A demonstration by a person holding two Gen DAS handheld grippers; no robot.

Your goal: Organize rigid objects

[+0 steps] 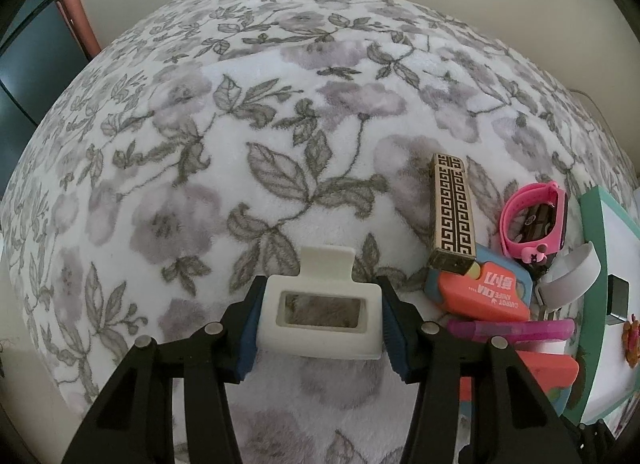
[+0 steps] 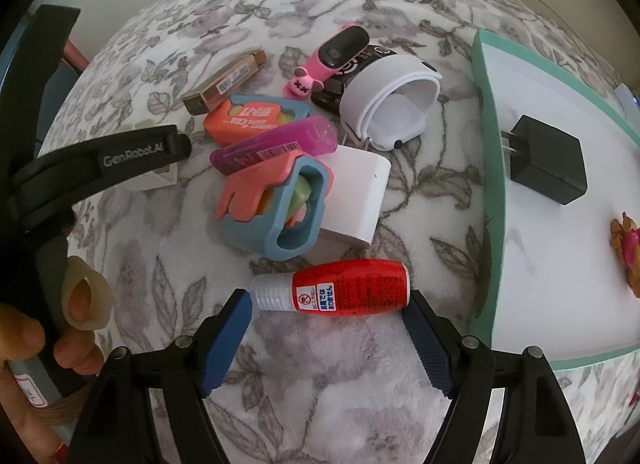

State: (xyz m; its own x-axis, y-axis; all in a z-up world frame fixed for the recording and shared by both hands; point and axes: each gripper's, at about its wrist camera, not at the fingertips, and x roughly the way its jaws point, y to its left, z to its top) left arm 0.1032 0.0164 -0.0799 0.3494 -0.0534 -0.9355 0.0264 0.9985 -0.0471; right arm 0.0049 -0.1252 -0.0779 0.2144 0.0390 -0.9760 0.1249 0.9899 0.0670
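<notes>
My left gripper (image 1: 318, 318) is shut on a white rectangular clip (image 1: 322, 314) and holds it over the floral blanket (image 1: 200, 144). To its right lie a patterned gold-and-black box (image 1: 454, 214), an orange-and-blue carrot knife (image 1: 486, 290), a pink watch (image 1: 534, 220), a white band (image 1: 570, 274) and a magenta tube (image 1: 510, 330). My right gripper (image 2: 330, 324) is open around a red bottle (image 2: 340, 290) with a clear cap, lying sideways between the pads. Beyond it lie a blue-and-orange holder (image 2: 276, 204), a white charger (image 2: 356, 196) and a green-edged white tray (image 2: 560, 184).
The tray holds a black plug adapter (image 2: 550, 160) and a small orange-pink figure (image 2: 628, 252). The left gripper's black body (image 2: 108, 160) and the person's hand (image 2: 52, 328) fill the right wrist view's left side. A dark cabinet (image 1: 28, 64) stands left of the blanket.
</notes>
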